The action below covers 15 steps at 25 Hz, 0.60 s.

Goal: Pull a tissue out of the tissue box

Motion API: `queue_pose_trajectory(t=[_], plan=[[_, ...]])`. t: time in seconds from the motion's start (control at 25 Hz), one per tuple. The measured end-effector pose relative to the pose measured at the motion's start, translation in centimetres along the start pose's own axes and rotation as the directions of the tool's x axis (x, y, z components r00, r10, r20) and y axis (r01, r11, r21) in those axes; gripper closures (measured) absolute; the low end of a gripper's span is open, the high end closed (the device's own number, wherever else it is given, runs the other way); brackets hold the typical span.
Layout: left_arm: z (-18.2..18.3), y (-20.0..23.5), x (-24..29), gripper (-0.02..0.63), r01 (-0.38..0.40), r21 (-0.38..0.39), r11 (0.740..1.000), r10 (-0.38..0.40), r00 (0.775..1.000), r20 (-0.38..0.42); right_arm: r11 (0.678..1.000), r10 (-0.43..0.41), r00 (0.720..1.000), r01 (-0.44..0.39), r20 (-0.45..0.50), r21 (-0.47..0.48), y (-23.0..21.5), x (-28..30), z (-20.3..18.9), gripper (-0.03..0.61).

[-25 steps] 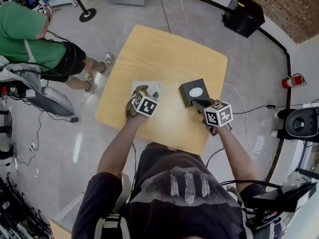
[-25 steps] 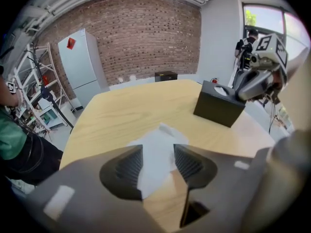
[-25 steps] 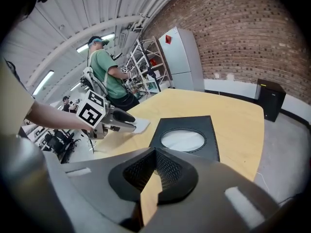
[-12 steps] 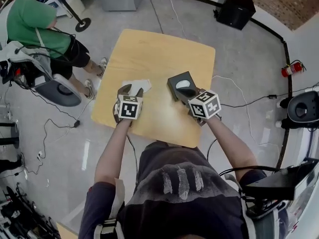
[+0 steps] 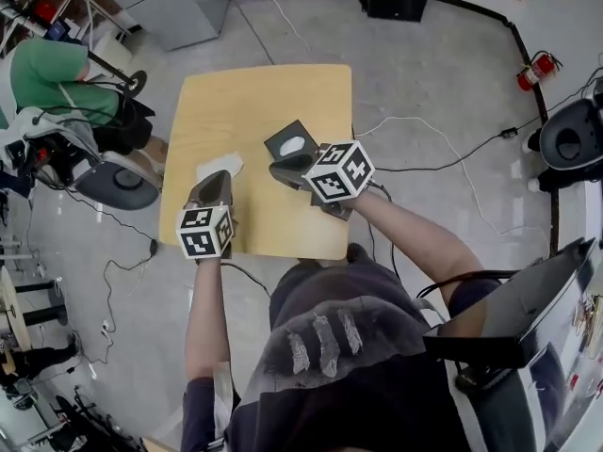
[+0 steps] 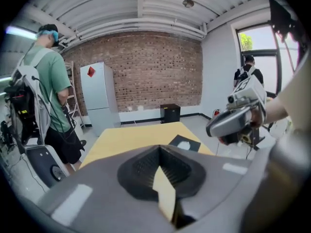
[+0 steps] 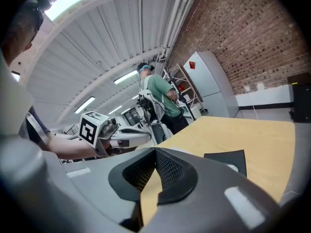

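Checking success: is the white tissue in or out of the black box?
Out: the white tissue lies on the wooden table, apart from the black tissue box.

The person wears a dark charcoal short-sleeved T-shirt point(image 5: 377, 281) printed with three pale feather-like marks point(image 5: 325, 342). A light-coloured strap point(image 5: 221, 389) lies over the shoulder at 7 o'clock. The left tongs point(image 5: 211, 185) at 9 o'clock and the right tongs point(image 5: 285, 169) near the centre are smooth grey moulded shells. Each is topped by a white cube point(image 5: 205, 231) with black square markers, and each has black ribbed pads point(image 6: 145, 166) and small pale rectangular patches.
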State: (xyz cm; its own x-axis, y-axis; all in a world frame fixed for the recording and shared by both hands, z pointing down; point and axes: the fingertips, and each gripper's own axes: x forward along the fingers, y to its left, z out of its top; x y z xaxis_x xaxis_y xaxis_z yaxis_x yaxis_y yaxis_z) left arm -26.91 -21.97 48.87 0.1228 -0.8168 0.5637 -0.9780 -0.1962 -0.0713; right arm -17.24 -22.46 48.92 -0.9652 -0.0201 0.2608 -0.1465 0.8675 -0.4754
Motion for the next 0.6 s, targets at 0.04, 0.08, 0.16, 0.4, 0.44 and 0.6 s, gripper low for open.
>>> queue_pose_trajectory(t=[0.04,0.08,0.16,0.4,0.44,0.6], plan=[[0.2,-0.8,-0.7,0.614,-0.005,-0.008,1.0,0.005,1.0,0.007,1.0,0.022,1.0,-0.022,0.009,0.007,0.5,-0.5,0.0,0.578],[0.3,-1.6,-1.4,0.613,-0.008,-0.019,1.0,0.008,1.0,0.015,0.999,0.043,0.999,-0.043,0.018,0.014,1.0,-1.1,-0.1,0.578],[0.6,-3.3,-2.9,0.614,-0.016,-0.045,0.999,0.017,0.999,0.035,0.996,0.08,0.996,-0.081,0.033,0.025,2.1,-2.2,-0.4,0.578],[1.6,-6.8,-6.7,0.612,-0.091,-0.078,0.993,0.099,0.991,0.092,0.981,0.189,0.982,-0.19,0.024,0.034,4.8,-3.8,-1.4,0.578],[1.4,-7.2,-7.3,0.612,-0.101,-0.082,0.992,0.108,0.99,0.094,0.978,0.205,0.979,-0.205,0.018,0.039,5.2,-3.8,-1.7,0.578],[1.1,-7.6,-9.9,0.612,-0.141,-0.105,0.984,0.153,0.982,0.108,0.967,0.25,0.968,-0.249,-0.003,0.045,7.1,-3.5,-2.1,0.578]])
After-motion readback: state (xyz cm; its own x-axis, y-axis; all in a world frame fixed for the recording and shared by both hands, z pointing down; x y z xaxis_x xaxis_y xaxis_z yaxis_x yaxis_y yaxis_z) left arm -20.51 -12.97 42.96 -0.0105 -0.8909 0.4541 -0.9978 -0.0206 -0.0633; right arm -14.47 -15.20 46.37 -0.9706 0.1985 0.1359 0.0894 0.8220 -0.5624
